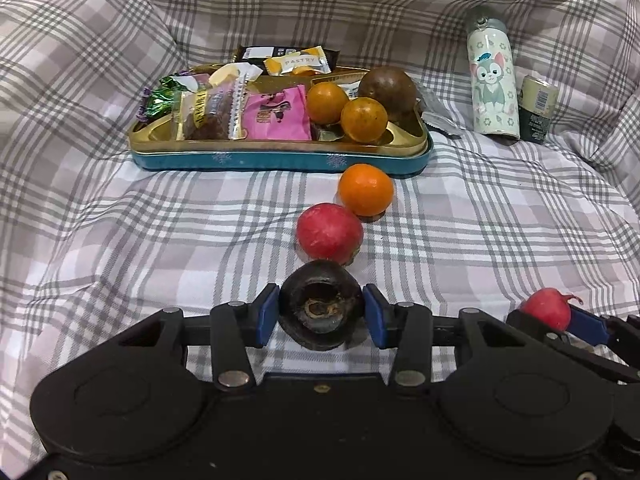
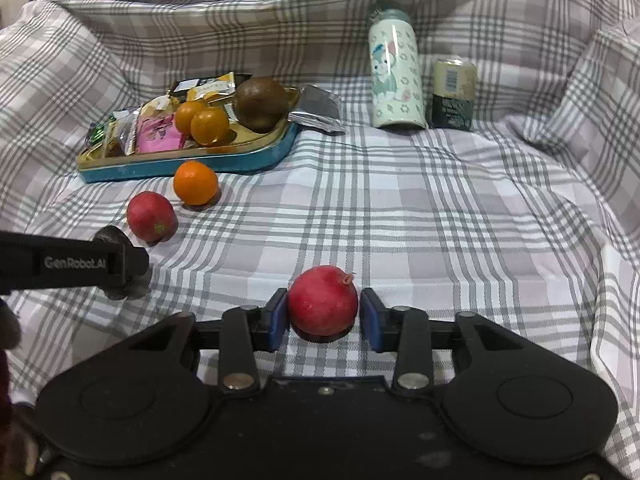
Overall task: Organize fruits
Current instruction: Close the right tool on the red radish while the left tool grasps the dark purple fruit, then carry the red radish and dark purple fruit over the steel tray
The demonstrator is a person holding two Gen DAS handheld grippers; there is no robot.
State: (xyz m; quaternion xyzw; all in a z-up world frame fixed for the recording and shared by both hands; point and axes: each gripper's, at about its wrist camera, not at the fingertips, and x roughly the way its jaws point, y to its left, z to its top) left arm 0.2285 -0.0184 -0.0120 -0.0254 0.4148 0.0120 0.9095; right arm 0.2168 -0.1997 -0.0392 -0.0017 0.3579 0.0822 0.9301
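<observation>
Spread over everything, a plaid sheet (image 1: 480,208) in grey, pink and white. Toward the back, a teal tin with a gold tray (image 1: 280,148), crowded with wrapped snacks (image 1: 276,114), two oranges (image 1: 364,119) and one round brown fruit (image 1: 387,90) at its right end. To the right of the tin, upright, a cartoon-cat bottle (image 1: 494,76) with a small can (image 1: 538,108) just beside it. On the sheet near the tin's front edge, a bright orange (image 1: 366,189); just beside that, a red fruit (image 1: 329,233). Closest in, left gripper (image 1: 321,310) with blue fingers (image 1: 267,314) pressed against a dark, shrivelled, hollow-ended fruit (image 1: 320,308). Right gripper (image 2: 323,308), fingers parted, straddling a smooth red fruit with a stub tip (image 2: 322,300), narrow gaps either side.
</observation>
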